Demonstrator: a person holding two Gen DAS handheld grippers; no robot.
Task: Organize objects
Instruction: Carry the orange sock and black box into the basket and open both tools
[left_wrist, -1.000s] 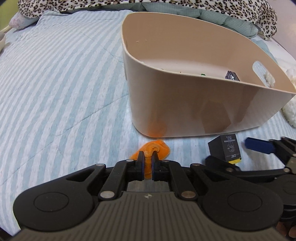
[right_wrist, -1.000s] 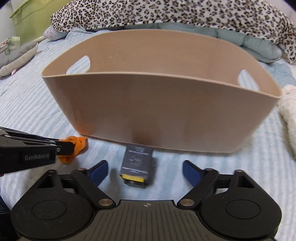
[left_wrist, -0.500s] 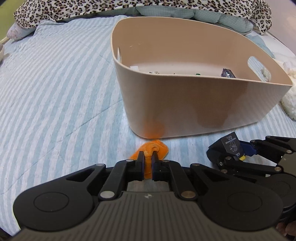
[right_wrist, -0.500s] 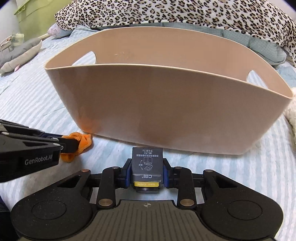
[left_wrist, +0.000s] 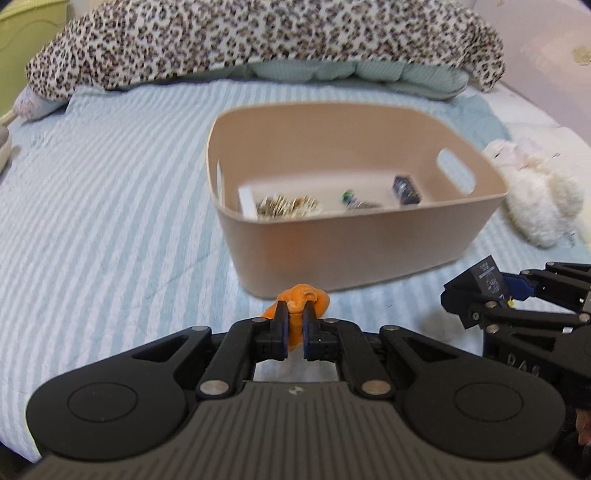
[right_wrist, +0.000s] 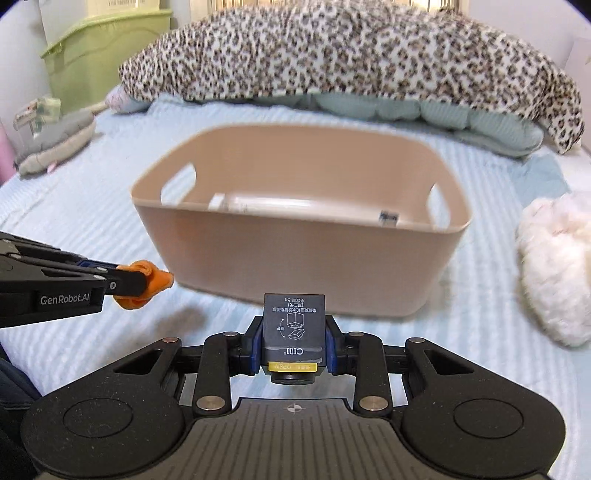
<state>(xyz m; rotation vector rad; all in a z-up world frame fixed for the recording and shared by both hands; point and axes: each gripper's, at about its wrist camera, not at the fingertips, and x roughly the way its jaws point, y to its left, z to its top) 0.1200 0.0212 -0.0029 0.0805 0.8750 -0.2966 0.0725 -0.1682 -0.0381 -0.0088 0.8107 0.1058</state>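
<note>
My left gripper (left_wrist: 294, 318) is shut on a crumpled orange piece (left_wrist: 304, 297), held above the striped bedcover in front of the beige bin (left_wrist: 343, 243). It also shows in the right wrist view (right_wrist: 142, 282) at the left. My right gripper (right_wrist: 294, 332) is shut on a small dark grey box (right_wrist: 294, 325) with a yellow strip, held up in front of the bin (right_wrist: 295, 266). The box also shows in the left wrist view (left_wrist: 489, 278) at the right. The bin holds a white box, a small dark box (left_wrist: 406, 189) and other small items.
A fluffy white soft toy (left_wrist: 535, 192) lies right of the bin, also in the right wrist view (right_wrist: 554, 266). A leopard-print blanket (right_wrist: 351, 55) lies across the far end of the bed. A green storage box (right_wrist: 99, 51) and a grey cushion (right_wrist: 55, 142) are at the far left.
My right gripper closed on the dark box and lifted it. Both grippers rose and pulled back from the bin, so its inside now shows.
</note>
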